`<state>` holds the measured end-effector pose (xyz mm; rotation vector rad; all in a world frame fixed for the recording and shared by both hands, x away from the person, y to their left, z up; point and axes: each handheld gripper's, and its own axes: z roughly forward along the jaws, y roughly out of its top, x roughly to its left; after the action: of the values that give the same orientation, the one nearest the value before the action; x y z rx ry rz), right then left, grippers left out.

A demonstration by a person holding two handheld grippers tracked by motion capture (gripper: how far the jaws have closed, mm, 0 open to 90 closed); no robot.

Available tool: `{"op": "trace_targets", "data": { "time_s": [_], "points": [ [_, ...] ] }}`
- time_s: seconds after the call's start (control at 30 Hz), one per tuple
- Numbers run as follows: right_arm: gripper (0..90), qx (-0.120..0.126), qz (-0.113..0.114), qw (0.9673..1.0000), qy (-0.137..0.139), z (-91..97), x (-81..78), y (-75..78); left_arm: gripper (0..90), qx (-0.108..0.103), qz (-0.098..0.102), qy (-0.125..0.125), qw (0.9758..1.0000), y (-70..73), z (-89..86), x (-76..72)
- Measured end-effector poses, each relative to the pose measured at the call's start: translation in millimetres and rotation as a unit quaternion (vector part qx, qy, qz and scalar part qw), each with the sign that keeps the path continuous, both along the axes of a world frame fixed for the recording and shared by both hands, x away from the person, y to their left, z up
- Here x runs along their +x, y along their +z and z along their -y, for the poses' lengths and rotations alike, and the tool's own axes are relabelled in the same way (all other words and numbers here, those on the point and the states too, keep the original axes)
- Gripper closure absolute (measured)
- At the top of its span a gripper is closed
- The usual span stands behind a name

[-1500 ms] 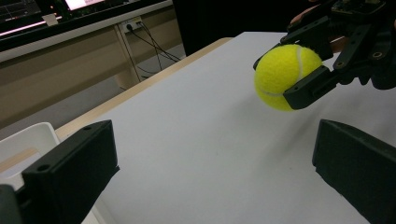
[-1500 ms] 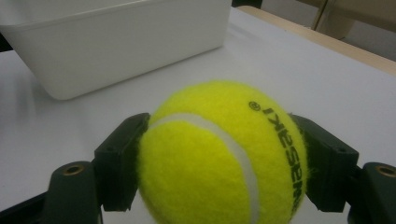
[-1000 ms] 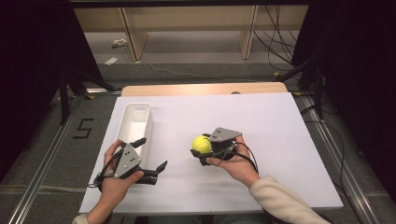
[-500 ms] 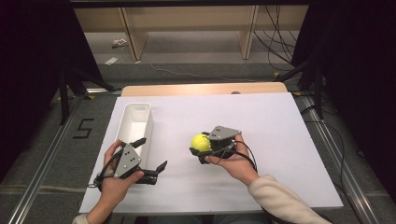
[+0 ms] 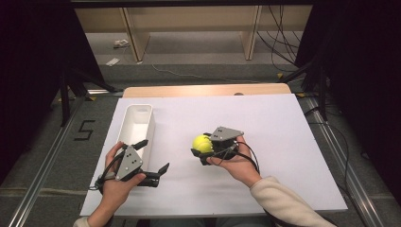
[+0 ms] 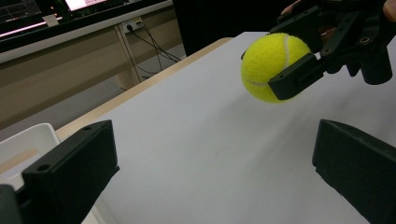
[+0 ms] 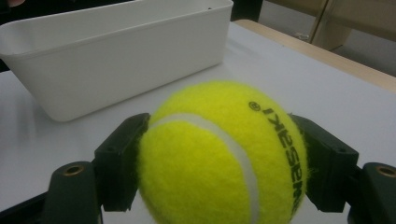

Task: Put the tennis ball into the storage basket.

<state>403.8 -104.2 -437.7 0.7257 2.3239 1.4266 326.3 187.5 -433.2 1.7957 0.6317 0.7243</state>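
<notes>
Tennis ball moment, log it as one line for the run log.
right gripper: shut on tennis ball, lifted off table | left gripper: open, empty | white bin: empty, left of ball

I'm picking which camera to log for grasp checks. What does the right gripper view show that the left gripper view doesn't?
Right gripper view alone: black lettering on the tennis ball, with both fingers of the right gripper pressed on its sides, and the white bin's whole long side. Left gripper view alone: the left gripper's fingers wide apart, holding nothing. Both: the ball gripped, the bin, the white table.
</notes>
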Motion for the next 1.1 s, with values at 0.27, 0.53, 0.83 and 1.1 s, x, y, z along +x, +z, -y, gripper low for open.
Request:
{"op": "trace_targets", "data": {
  "time_s": [0.27,0.53,0.83,1.1],
  "points": [
    [26.8,0.008,0.004,1.0,-0.003,-0.4,1.4,3.0,0.0,0.0,0.0,0.0,1.0,-0.1,0.0,-0.1],
    [26.8,0.011,0.006,0.9999,-0.002,-0.7,2.2,4.7,0.0,-0.001,0.0,0.001,1.0,0.2,-0.1,-0.1],
    [26.8,0.013,0.007,0.9999,0.0,-2.4,3.0,5.2,0.0,-0.001,0.001,0.001,1.0,0.5,-0.3,-0.2],
    [26.8,0.014,0.004,0.9999,0.004,-4.6,3.5,6.3,0.0,-0.001,0.001,0.001,1.0,0.6,-0.4,-0.2]
  ]
}}
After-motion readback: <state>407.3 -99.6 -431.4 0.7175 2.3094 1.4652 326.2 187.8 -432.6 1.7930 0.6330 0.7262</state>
